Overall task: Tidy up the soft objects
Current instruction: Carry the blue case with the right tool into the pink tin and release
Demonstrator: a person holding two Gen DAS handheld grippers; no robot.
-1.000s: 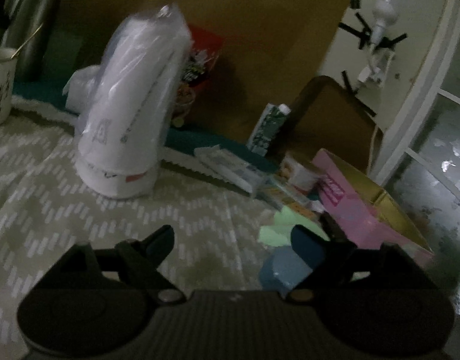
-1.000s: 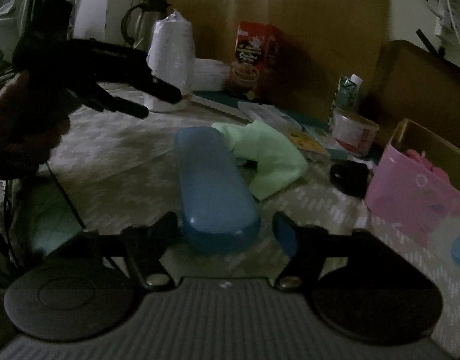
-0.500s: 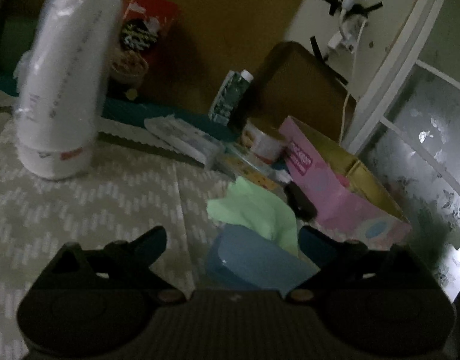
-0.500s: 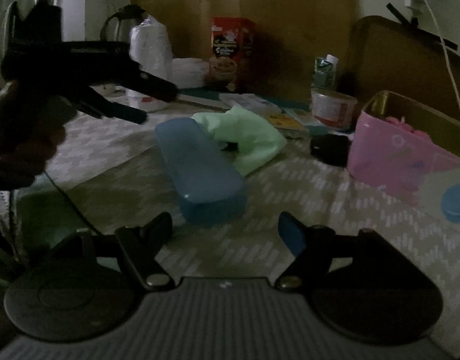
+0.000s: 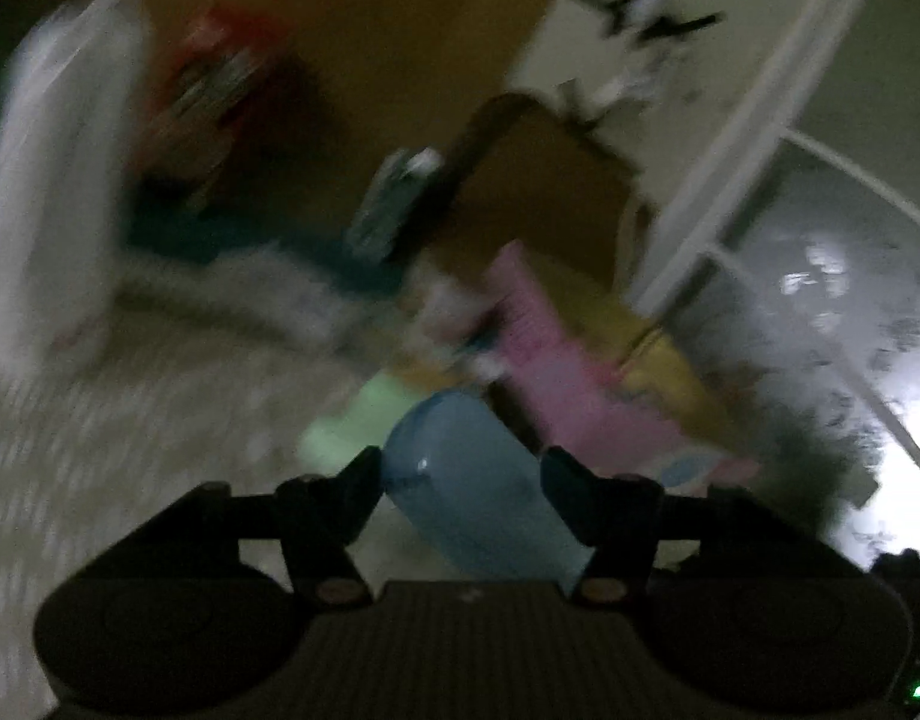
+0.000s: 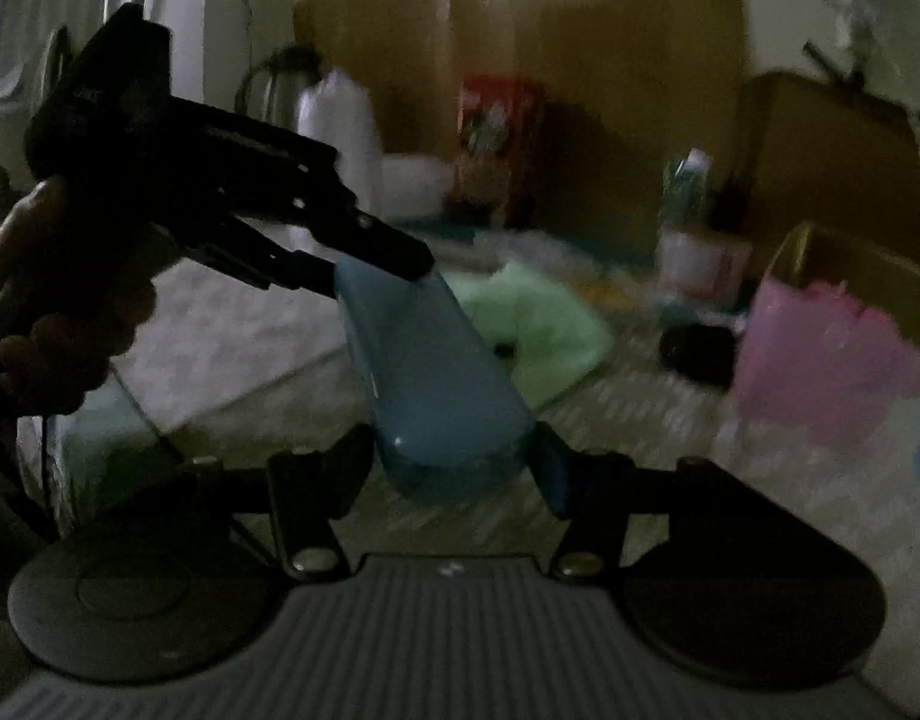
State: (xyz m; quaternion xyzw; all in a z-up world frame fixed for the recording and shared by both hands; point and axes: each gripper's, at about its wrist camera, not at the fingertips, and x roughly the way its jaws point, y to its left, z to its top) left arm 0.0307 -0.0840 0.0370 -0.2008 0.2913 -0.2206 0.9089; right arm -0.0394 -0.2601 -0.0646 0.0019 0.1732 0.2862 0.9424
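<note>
A blue hard case point(image 5: 472, 492) lies tilted across the patterned tablecloth point(image 6: 232, 324), with one gripper at each end. My left gripper point(image 5: 463, 474) is closing on its far end, and both pads touch the case's sides. In the right wrist view the left gripper point(image 6: 370, 270), held by a hand point(image 6: 52, 300), clamps that end of the blue case point(image 6: 424, 372). My right gripper point(image 6: 451, 456) is closing on the near end, pads against it. A light green cloth point(image 6: 532, 324) lies crumpled just behind the case, and a pink box point(image 6: 820, 360) stands at the right.
A bagged stack of white cups point(image 6: 334, 138), a kettle point(image 6: 274, 84) and a red carton point(image 6: 496, 138) stand at the back before a brown board. A small tub point(image 6: 700, 258) and a black object point(image 6: 700, 348) sit between the cloth and the pink box.
Both grippers were open and have closed onto the ends of the blue case. The left gripper swung right and up to the case; its view is now blurred.
</note>
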